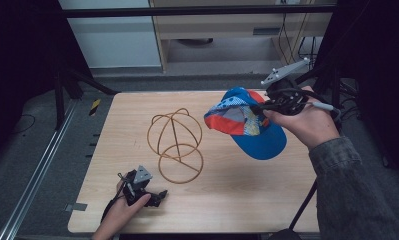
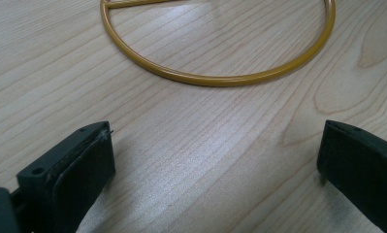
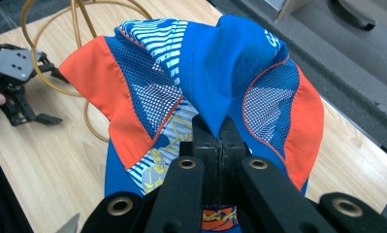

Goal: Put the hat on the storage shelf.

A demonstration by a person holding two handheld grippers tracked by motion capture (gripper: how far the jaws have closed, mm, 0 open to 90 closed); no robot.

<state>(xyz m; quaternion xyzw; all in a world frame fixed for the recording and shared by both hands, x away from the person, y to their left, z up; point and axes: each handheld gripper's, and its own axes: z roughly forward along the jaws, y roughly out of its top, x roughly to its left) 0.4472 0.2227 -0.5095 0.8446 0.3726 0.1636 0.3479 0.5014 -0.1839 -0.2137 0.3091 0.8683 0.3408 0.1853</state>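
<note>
The blue and orange cap (image 1: 247, 122) is hanging in the air above the right half of the surface (image 1: 237, 190), just to the right of the wire hat stand (image 1: 176, 145) and clear of it. The right tool (image 1: 267, 106) is clenching a fold of the cap's blue crown fabric between its jaws, which the right gripper view is showing pressed tight together with the cloth (image 3: 215, 87) bunching up above them. The brim is pointing down toward the person, and the mesh panels are sagging open. The stand is sitting upright near the middle of the surface, its rounded cage rising over a flat ring base (image 2: 220, 77). The left tool (image 1: 154, 195) is resting low at the near edge, just in front of that ring, with its jaws spread wide and gripping nothing. The step in hand appears to be carrying the cap over to the stand's dome. To do it well, the person is probably needing to keep the pinch firm, bring the cap's hollow side over the top of the cage, and lower it squarely. Because the stand is light wire, it could slide or tip, so bracing its base ring with the free left tool would likely be helping.
</note>
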